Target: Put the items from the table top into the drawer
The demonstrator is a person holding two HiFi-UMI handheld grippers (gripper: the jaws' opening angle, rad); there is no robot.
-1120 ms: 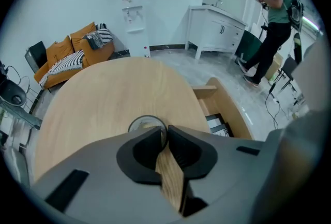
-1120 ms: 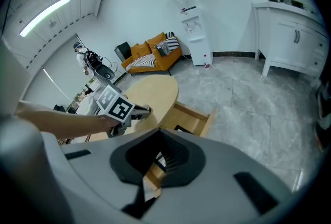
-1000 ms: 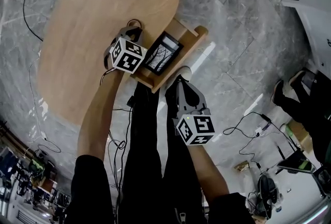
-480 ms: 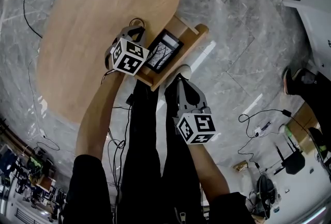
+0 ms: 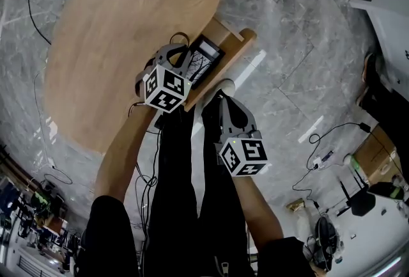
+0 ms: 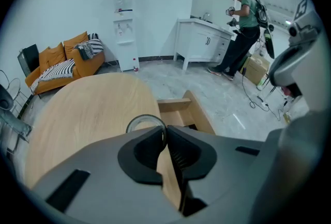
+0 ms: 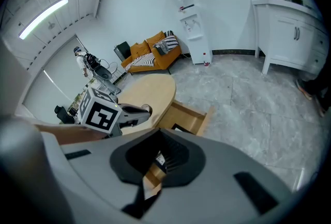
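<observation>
A thin clear ring [image 6: 139,120] is pinched by its rim in my left gripper [image 6: 165,132], which is shut on it. In the head view that left gripper [image 5: 179,50] hangs at the right edge of the oval wooden table [image 5: 115,32], beside the open wooden drawer [image 5: 239,45]. A black picture frame [image 5: 206,55] lies inside the drawer. My right gripper [image 5: 223,95] hovers just in front of the drawer, jaws shut with nothing seen between them. The right gripper view shows the right gripper [image 7: 158,137] aimed at the drawer [image 7: 189,117] and the ring [image 7: 145,109].
The table top [image 6: 88,114] carries nothing else that I can see. My black-clad legs stand right under the drawer. Cables [image 5: 319,157] trail on the marble floor at right. A white cabinet [image 6: 204,44], a person [image 6: 243,21] and an orange sofa [image 6: 67,60] stand far off.
My left gripper has lifted and shifted right toward the drawer with the ring in it. The right gripper has stayed put. A person at the far right has moved away.
</observation>
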